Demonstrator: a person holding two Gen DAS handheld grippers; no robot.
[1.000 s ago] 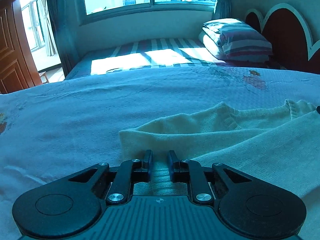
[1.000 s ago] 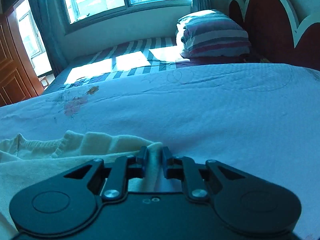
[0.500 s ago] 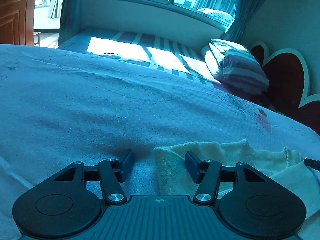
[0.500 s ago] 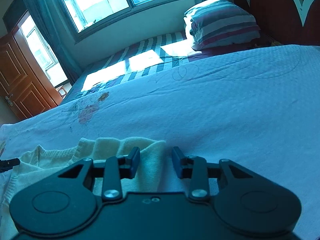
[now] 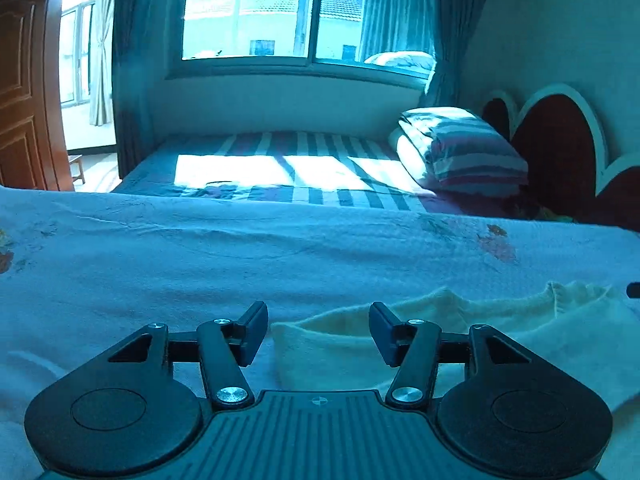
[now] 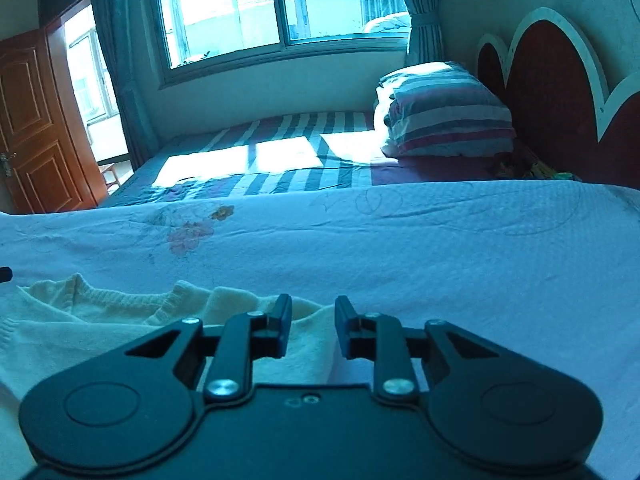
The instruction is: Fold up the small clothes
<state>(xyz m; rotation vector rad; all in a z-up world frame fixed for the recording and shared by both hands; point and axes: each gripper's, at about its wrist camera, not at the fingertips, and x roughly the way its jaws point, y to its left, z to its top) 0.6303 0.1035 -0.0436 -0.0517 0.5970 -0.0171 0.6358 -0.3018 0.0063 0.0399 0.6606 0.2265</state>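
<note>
A cream knitted garment (image 5: 460, 332) lies folded on the pale bedspread (image 5: 200, 272). In the left wrist view its folded left corner sits below my left gripper (image 5: 318, 330), whose jaws are opening; the pads stand well apart and do not press the cloth. In the right wrist view the same garment (image 6: 104, 320) shows its ribbed neckline at the left, and its right edge lies under my right gripper (image 6: 313, 326). That gripper's jaws stand a little apart, above the cloth, gripping nothing.
Beyond the bedspread (image 6: 440, 248) lies a striped sheet (image 5: 288, 168) in sunlight, with a folded striped quilt (image 5: 460, 152) by the red headboard (image 5: 560, 148). A window (image 5: 280, 8) is at the back and a wooden door (image 6: 32, 128) at the left.
Both grippers let go of the garment's folded edge, opened and drew up and back from it. The left jaws spread much wider; the garment now rests on the bed.
</note>
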